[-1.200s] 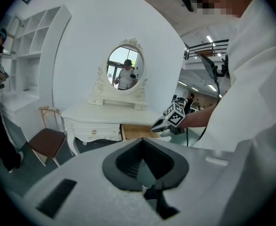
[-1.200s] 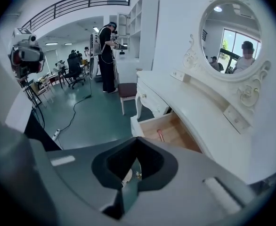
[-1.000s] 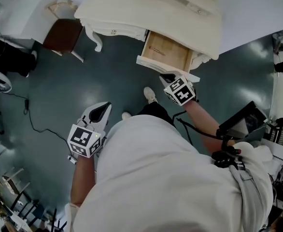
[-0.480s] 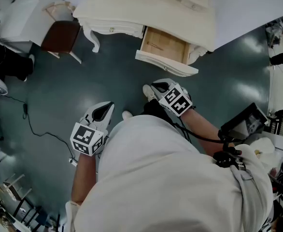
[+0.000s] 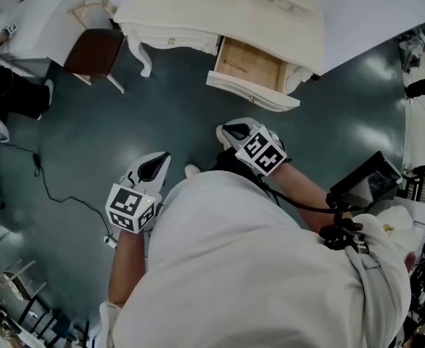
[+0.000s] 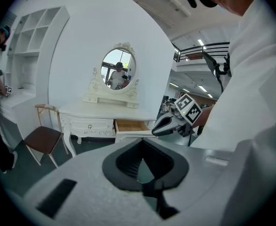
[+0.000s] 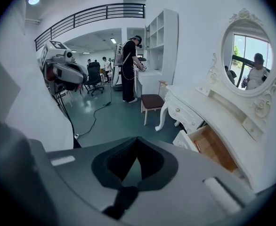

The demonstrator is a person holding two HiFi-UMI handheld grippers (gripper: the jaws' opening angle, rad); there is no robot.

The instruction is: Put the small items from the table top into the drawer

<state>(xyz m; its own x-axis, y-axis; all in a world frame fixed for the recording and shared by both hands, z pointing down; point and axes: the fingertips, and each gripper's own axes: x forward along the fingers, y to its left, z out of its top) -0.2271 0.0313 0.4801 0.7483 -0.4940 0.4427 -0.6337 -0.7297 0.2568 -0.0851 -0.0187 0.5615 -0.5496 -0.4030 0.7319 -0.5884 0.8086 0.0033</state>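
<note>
The white dressing table (image 5: 220, 13) stands ahead with its wooden drawer (image 5: 250, 65) pulled open. A thin reddish item (image 7: 197, 146) lies inside the drawer. I cannot make out small items on the table top. My right gripper (image 5: 233, 130) is shut and empty, held over the floor below the drawer front, close to my body. At my left side hangs the left gripper (image 5: 153, 167), also shut with nothing in it. Each gripper view shows the other: the right gripper (image 6: 156, 131) beside the drawer (image 6: 131, 125), the left gripper (image 7: 81, 72) off to the left.
A chair with a brown seat (image 5: 93, 53) stands left of the table. A black cable (image 5: 49, 187) runs across the dark floor. An oval mirror (image 6: 118, 70) tops the table. A person (image 7: 128, 69) stands at white shelves. Black equipment (image 5: 365, 183) sits at my right.
My right gripper has drawn back from the drawer front, down and left toward my body. The left gripper has barely moved.
</note>
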